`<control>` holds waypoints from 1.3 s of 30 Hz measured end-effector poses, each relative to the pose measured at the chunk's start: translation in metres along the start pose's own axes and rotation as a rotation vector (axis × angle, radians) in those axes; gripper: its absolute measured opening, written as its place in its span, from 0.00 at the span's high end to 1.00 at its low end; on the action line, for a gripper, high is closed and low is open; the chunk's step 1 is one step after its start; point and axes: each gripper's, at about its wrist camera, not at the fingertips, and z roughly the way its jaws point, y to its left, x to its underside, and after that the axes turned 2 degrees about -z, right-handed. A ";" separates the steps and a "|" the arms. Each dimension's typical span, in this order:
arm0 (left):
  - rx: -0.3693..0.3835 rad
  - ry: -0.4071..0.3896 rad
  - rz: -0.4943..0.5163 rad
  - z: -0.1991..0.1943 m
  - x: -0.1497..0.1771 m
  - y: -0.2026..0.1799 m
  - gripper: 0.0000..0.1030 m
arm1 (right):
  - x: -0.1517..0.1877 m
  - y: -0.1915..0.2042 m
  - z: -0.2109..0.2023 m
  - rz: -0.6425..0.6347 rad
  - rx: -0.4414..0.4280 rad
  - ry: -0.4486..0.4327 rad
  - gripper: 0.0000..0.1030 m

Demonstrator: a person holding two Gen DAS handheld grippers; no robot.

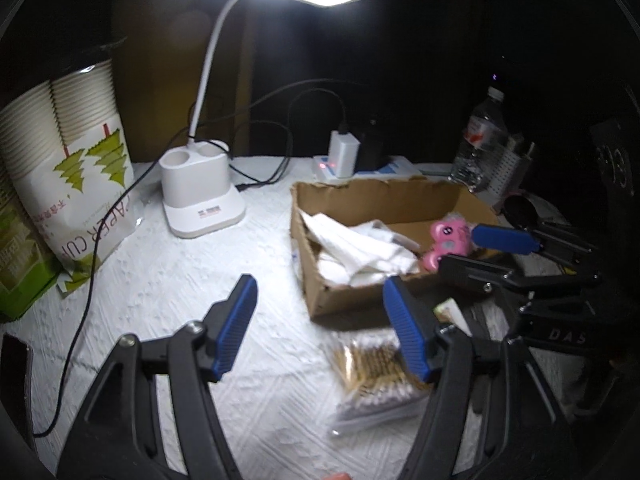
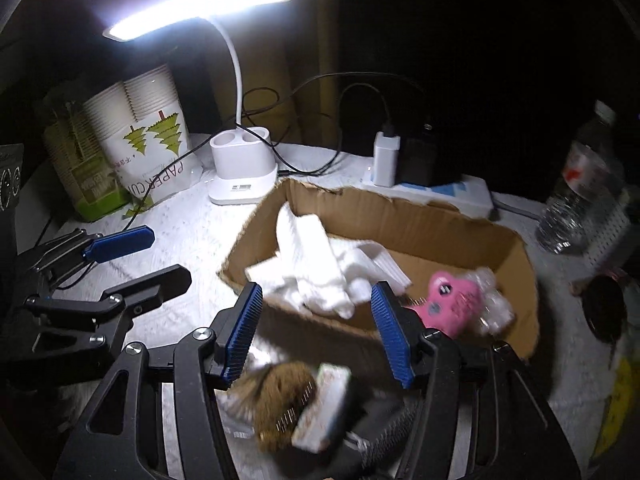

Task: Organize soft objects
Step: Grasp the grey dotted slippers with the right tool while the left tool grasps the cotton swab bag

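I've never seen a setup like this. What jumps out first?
The glaring lamp at the back, lighting a dark desk. Below it, to the right, a cardboard box holds white cloths and a pink toy. Up front, both blue-padded grippers, left and right, stand open and empty.

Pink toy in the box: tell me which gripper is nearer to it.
Right. The right gripper sits open at the pink toy, over the cardboard box edge. The left gripper hangs open above the table, short of the box.
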 end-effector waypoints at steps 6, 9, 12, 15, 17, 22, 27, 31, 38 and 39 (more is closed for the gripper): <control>0.007 0.026 0.012 -0.001 0.018 -0.013 0.34 | 0.029 -0.013 -0.016 0.044 0.020 0.004 0.42; 0.007 0.042 0.019 -0.001 0.027 -0.019 0.34 | 0.042 -0.019 -0.019 0.064 0.026 0.012 0.42; 0.002 0.056 0.028 0.000 0.034 -0.023 0.34 | 0.055 -0.026 -0.022 0.090 0.029 0.018 0.42; -0.003 0.069 0.026 0.002 0.040 -0.023 0.34 | 0.066 -0.032 -0.023 0.119 0.029 0.023 0.42; -0.008 0.082 0.029 0.005 0.044 -0.024 0.34 | 0.073 -0.035 -0.022 0.135 0.028 0.030 0.42; -0.006 0.116 0.035 0.016 0.050 -0.027 0.34 | 0.088 -0.042 -0.011 0.172 0.016 0.063 0.42; -0.008 0.154 0.053 0.032 0.052 -0.031 0.28 | 0.097 -0.044 0.001 0.199 -0.005 0.093 0.42; -0.017 0.179 0.063 0.045 0.055 -0.032 0.23 | 0.106 -0.047 0.010 0.252 -0.033 0.101 0.42; -0.035 0.232 0.067 0.066 0.059 -0.030 0.23 | 0.111 -0.037 0.015 0.214 -0.030 0.076 0.55; -0.038 0.233 0.072 0.068 0.059 -0.030 0.23 | 0.111 -0.035 0.016 0.207 -0.043 0.078 0.65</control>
